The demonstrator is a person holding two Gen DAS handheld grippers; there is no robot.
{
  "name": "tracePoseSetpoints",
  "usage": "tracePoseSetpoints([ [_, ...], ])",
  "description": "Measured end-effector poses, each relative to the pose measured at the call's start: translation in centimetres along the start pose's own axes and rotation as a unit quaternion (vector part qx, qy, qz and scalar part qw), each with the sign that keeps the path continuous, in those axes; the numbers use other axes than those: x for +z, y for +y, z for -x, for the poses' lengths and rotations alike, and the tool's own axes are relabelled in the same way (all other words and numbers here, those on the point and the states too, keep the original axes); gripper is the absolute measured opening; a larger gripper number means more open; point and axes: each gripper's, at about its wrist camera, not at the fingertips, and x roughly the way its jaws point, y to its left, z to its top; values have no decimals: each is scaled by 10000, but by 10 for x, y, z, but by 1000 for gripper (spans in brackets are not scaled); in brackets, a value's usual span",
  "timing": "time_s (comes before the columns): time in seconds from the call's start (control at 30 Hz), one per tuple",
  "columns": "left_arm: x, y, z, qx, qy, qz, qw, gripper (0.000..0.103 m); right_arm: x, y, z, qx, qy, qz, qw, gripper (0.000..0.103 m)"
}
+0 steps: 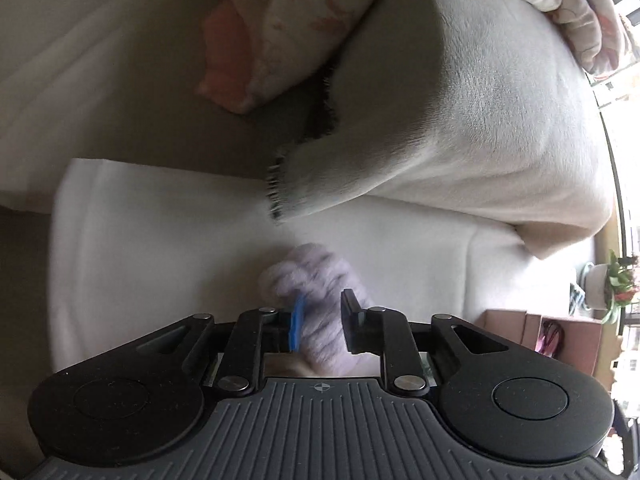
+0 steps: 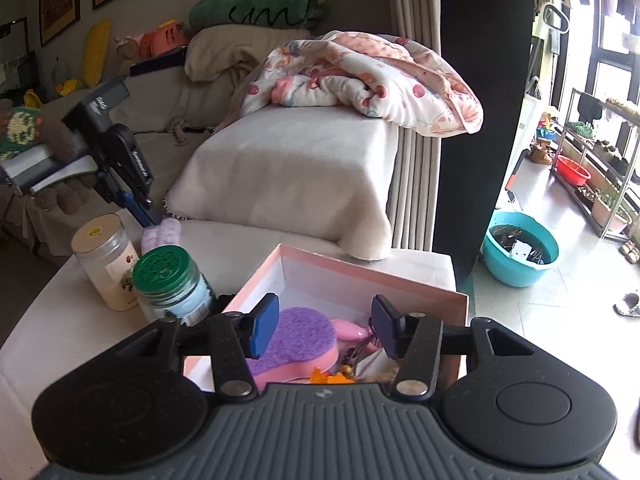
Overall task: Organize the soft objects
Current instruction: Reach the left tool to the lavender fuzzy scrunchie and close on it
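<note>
A lilac fluffy knitted thing (image 1: 316,272) rests on the white cushioned surface (image 1: 160,248). My left gripper (image 1: 322,304) points steeply down over it, and the fluff fills the narrow gap, touching both pads. The right wrist view shows the same gripper (image 2: 154,220) with its blue finger dug into the lilac thing (image 2: 164,232) behind two jars. My right gripper (image 2: 324,308) hovers open above the pink box (image 2: 360,276) with nothing between its fingers. In the box lie a purple-and-pink pad (image 2: 292,336), a small pink item (image 2: 352,330) and an orange bit (image 2: 324,376).
A white-lidded jar (image 2: 106,256) and a green-lidded jar (image 2: 168,284) stand left of the box. A cream-covered armrest (image 2: 288,172) carries a floral quilt (image 2: 360,76). On the floor to the right sits a teal basin (image 2: 520,248). Plush toys line the back.
</note>
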Motion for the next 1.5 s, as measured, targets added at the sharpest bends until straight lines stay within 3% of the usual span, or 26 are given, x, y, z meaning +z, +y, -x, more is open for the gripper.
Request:
tracePoseSetpoints([
  [0.07, 4, -5, -5, -336, -35, 76, 9994, 27, -3, -3, -4, 22, 35, -25, 10000, 51],
  [0.17, 5, -23, -3, -721, -230, -308, 9967, 27, -8, -6, -9, 40, 97, -46, 9999, 51],
  [0.23, 2, -34, -2, -475, -192, -493, 9975, 27, -10, -6, -12, 20, 136, -33, 9999, 51],
  [0.33, -5, -47, 8, 270, -260, -810, 9960, 27, -14, -6, -13, 47, 143, -4, 9999, 51],
  [0.4, -9, -50, 17, 566, -311, -894, 9939, 27, -15, -7, -14, 90, 127, -20, 9999, 51],
  [0.63, -17, -48, 33, 913, -173, -878, 9918, 27, -18, -9, -15, 227, 111, -104, 9996, 51],
  [1.0, 10, 7, -2, 343, 331, 129, 9988, 27, -28, -17, -8, 186, 125, -204, 9995, 51],
  [1.3, 3, 7, 19, 216, 292, -65, 9993, 27, -33, -24, -14, 216, 148, -341, 9991, 51],
  [1.5, 6, 22, -1, 267, 445, 192, 9985, 27, -34, -24, -18, 293, 163, -433, 9985, 51],
])
